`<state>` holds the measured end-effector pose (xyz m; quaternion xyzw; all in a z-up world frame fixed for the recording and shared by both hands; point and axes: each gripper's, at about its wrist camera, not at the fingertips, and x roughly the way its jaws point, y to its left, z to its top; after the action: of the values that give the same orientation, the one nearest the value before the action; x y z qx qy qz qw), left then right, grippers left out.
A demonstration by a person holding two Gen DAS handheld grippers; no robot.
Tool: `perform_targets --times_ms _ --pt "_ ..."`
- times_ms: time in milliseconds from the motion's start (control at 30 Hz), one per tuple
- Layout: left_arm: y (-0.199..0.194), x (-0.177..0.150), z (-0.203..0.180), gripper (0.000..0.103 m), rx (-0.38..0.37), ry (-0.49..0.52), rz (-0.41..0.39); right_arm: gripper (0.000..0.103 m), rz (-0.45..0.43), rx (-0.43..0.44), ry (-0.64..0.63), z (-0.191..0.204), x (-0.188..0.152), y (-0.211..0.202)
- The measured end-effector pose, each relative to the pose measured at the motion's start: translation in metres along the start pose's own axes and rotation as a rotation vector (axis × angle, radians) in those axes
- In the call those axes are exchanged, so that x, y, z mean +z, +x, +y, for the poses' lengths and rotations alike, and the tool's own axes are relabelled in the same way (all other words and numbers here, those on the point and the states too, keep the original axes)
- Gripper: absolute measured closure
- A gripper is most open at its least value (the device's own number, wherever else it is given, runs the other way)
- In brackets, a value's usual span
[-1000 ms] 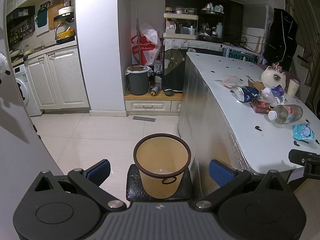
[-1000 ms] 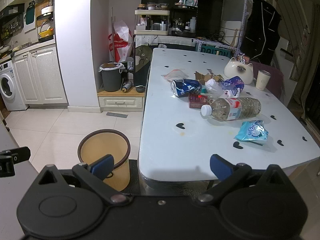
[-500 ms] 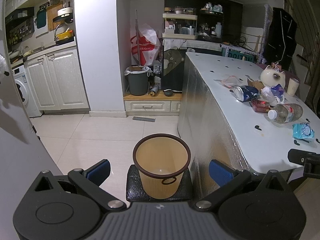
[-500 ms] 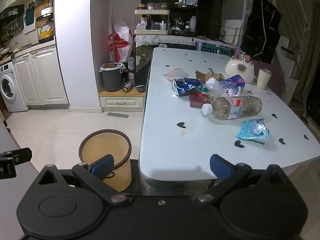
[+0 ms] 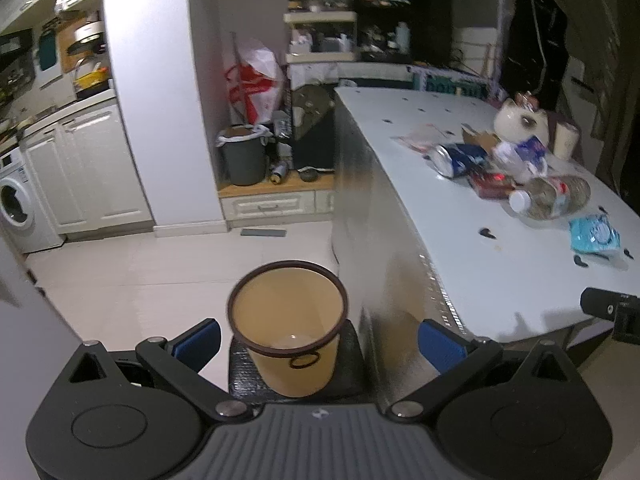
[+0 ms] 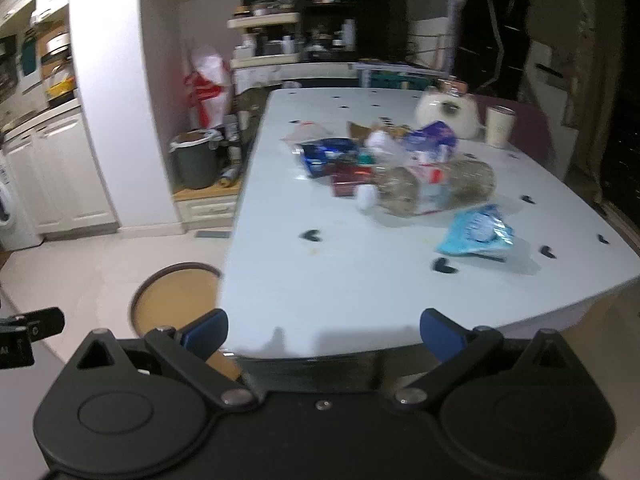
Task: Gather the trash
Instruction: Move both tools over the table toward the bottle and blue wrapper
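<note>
The left tongs [image 5: 318,338] are spread wide and grasp nothing; between their blue fingertips [image 5: 199,340] stands the tan wastebasket [image 5: 287,326], upright on a dark mat on the floor, just left of the near corner of the white worktop [image 5: 472,248]. The basket looks empty inside.

The right tongs [image 6: 323,331] are likewise released and empty, held at the near edge of the worktop [image 6: 320,280], with the wastebasket [image 6: 172,300] showing low on the left beyond the left fingertip.

The trash lies well beyond the right tongs, in a loose heap toward the far right of the worktop. Nearest is a light blue wrapper [image 6: 476,232], lying flat and apart from the rest. Behind it a clear plastic bottle [image 6: 424,190] lies on its side, its white cap pointing left. Farther still, touching or crowded together, are a dark red packet [image 6: 346,184], a blue can [image 6: 324,154] on its side, and a crumpled blue-and-white wrapper [image 6: 430,140]. The right-wrist view is blurred, so finer detail of the heap cannot be told.
</note>
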<state>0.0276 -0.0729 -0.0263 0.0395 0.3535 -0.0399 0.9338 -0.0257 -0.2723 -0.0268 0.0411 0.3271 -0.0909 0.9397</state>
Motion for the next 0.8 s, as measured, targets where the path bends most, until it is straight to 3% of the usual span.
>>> perform_targets --times_ms 267,467,800 --pt "0.03 0.004 -0.056 0.0 -0.053 0.073 0.005 0.0 -0.007 -0.062 0.078 -0.055 -0.011 0.021" --pt "0.057 0.007 -0.104 0.0 -0.134 0.147 0.009 0.0 -0.038 -0.126 0.149 -0.098 -0.019 0.04" --pt "0.1 0.04 -0.173 0.0 -0.237 0.27 -0.077 0.0 -0.155 -0.06 0.334 -0.16 -0.013 0.069"
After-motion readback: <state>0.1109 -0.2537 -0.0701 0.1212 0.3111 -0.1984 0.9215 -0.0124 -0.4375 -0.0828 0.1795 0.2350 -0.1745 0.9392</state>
